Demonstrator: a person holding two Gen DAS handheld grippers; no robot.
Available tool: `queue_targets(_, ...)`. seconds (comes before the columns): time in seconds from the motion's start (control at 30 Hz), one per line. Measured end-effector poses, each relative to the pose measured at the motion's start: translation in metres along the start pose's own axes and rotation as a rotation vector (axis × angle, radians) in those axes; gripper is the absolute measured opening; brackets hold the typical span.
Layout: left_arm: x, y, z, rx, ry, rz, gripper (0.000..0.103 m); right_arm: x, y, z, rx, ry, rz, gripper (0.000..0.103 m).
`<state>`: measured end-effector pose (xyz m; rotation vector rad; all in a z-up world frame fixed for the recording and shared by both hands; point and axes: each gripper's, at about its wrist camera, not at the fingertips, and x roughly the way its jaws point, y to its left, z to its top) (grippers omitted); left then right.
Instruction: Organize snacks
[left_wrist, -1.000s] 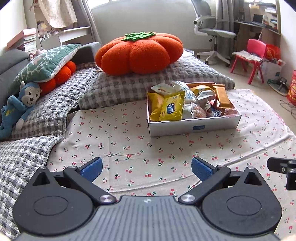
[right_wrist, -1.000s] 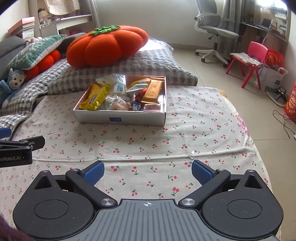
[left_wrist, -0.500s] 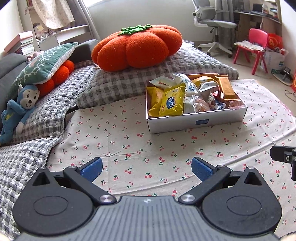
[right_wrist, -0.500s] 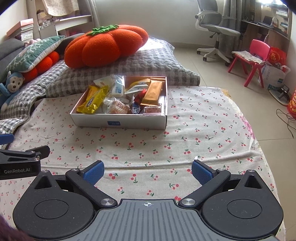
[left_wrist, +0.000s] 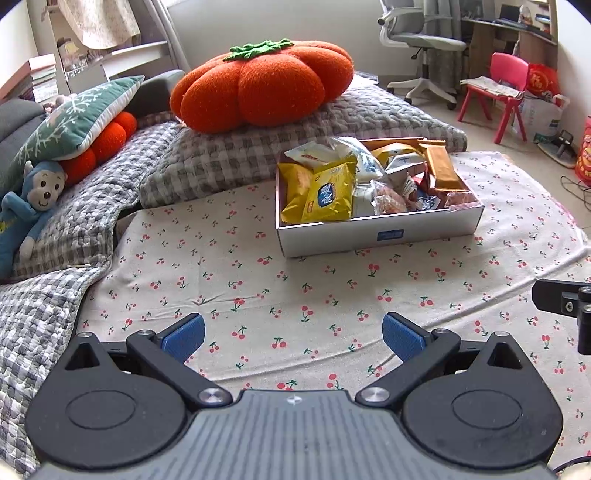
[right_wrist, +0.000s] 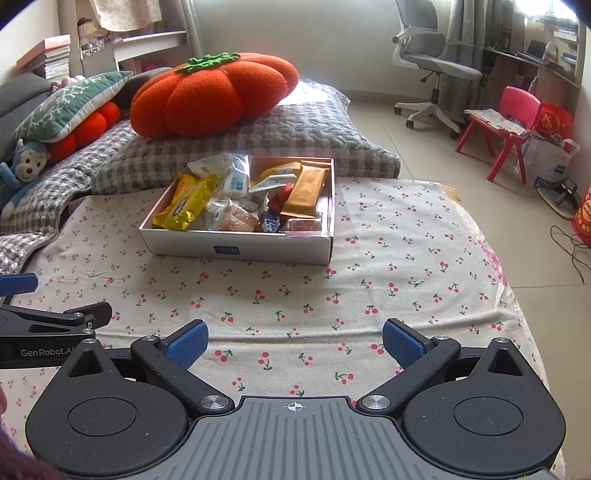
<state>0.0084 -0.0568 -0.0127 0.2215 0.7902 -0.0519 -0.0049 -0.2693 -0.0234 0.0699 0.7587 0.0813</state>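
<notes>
A white cardboard box (left_wrist: 380, 234) (right_wrist: 236, 251) sits on the cherry-print sheet and holds several snack packets: yellow packs (left_wrist: 325, 194) (right_wrist: 184, 203), an orange bar (left_wrist: 439, 168) (right_wrist: 306, 188), white and clear wrappers. My left gripper (left_wrist: 293, 338) is open and empty, low over the sheet, well short of the box. My right gripper (right_wrist: 293, 339) is open and empty, also short of the box. Part of the right gripper shows at the right edge of the left wrist view (left_wrist: 565, 299); the left gripper shows at the left edge of the right wrist view (right_wrist: 48, 321).
A big orange pumpkin cushion (left_wrist: 262, 83) lies on grey checked pillows (left_wrist: 221, 162) behind the box. A green pillow (left_wrist: 70, 125) and a blue monkey toy (left_wrist: 29, 206) are at the left. The bed's edge (right_wrist: 509, 280), tiled floor, a red chair (right_wrist: 506, 125) and an office chair (right_wrist: 432, 62) are at the right.
Both grippers have moved a little closer to the box, which looks larger now. Both stay open and empty.
</notes>
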Motion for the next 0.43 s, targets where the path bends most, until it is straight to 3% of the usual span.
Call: queue_targets(0.43,-0.0042,-0.0039,0.0019,-0.015,-0.023,-0.047,0.103,-0.0015,-0.0036,-0.0007,0.002,-0.006,-0.017,0.102)
